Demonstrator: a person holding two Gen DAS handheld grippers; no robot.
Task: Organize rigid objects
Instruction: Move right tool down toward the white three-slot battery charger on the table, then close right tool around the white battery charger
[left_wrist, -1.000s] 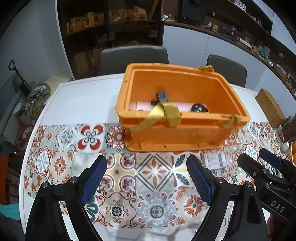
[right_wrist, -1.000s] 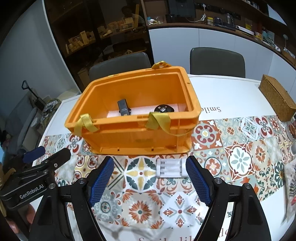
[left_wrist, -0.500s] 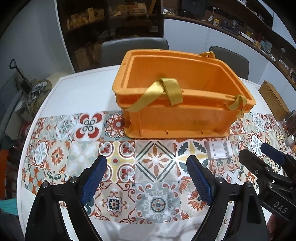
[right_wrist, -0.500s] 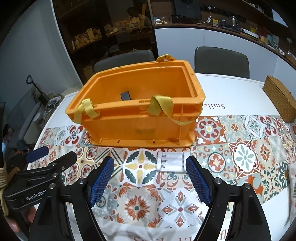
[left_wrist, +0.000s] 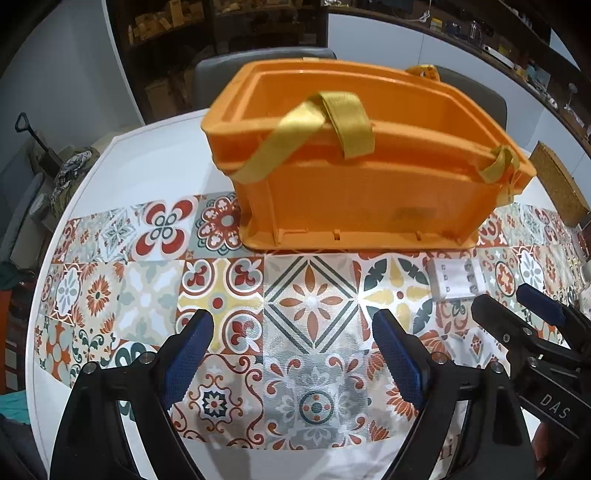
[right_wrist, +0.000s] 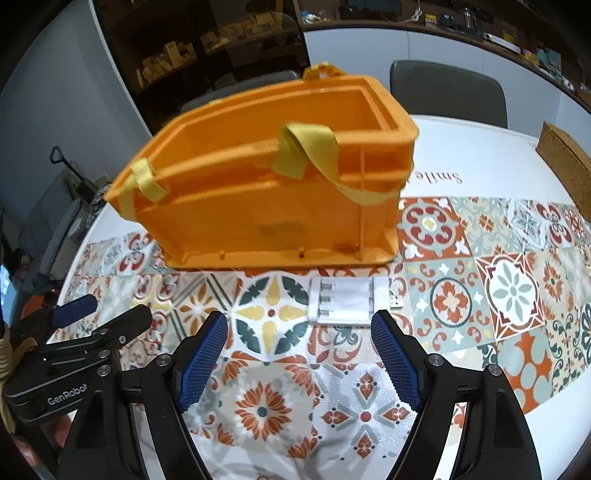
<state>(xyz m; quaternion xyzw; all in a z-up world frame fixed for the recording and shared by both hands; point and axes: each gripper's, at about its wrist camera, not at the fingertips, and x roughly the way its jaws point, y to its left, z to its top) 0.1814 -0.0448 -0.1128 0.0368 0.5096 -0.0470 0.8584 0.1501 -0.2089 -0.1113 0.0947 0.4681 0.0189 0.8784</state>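
Note:
An orange plastic crate (left_wrist: 362, 192) with yellow straps (left_wrist: 347, 122) stands on the patterned table runner; it also shows in the right wrist view (right_wrist: 266, 206). Its inside is hidden from this low angle. A white battery holder (right_wrist: 341, 301) lies on the runner just in front of the crate, also seen in the left wrist view (left_wrist: 456, 277). My right gripper (right_wrist: 297, 363) is open and empty, low over the runner, just short of the holder. My left gripper (left_wrist: 293, 356) is open and empty, left of the holder.
A brown woven box (left_wrist: 557, 184) sits at the table's right side. Grey chairs (right_wrist: 447, 92) stand behind the white table (left_wrist: 147, 162). Dark shelves and a counter with small items line the back wall.
Both grippers have dropped lower toward the table, so the crate's inside and the dark objects in it have gone out of sight. The battery holder now lies closer to my right gripper.

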